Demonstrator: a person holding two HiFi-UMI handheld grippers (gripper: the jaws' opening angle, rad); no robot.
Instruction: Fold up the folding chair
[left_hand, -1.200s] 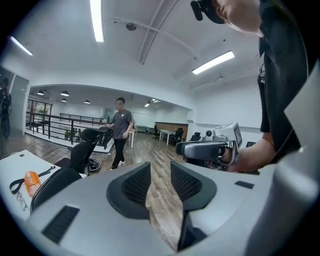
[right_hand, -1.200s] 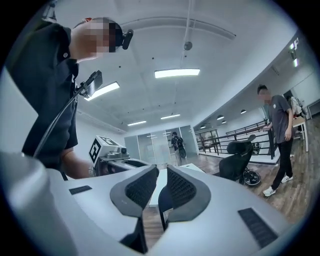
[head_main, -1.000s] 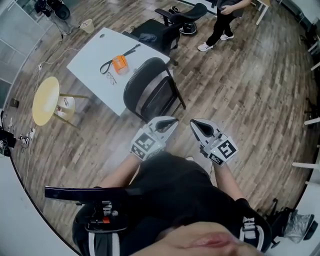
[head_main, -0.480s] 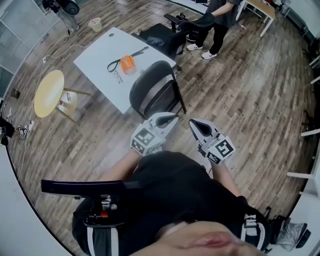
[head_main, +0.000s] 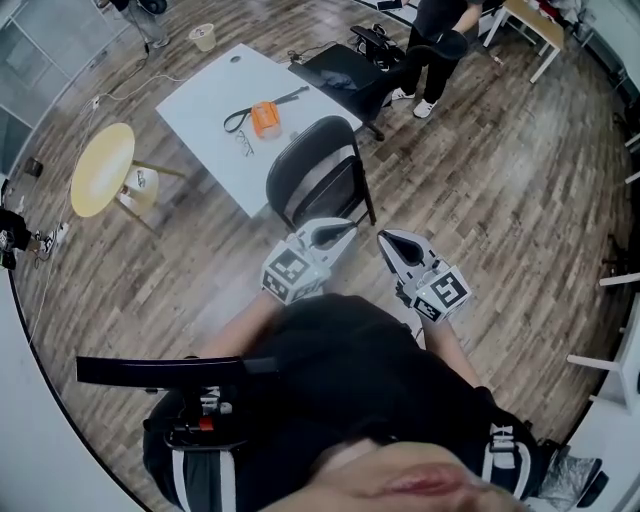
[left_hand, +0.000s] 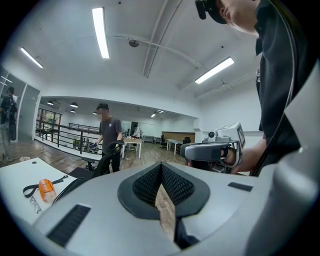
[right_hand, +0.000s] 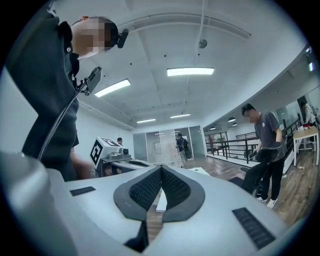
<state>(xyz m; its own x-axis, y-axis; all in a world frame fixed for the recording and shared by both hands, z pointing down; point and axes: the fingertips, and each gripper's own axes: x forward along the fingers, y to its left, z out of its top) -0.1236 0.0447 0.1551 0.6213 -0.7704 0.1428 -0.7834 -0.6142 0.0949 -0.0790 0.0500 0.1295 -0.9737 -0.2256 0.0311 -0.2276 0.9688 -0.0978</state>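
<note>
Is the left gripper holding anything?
No, the left gripper has its jaws closed together with nothing between them.

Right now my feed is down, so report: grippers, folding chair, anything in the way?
Left gripper and right gripper shut, empty. Folding chair standing just ahead, untouched. White table right behind it; person farther back.
</note>
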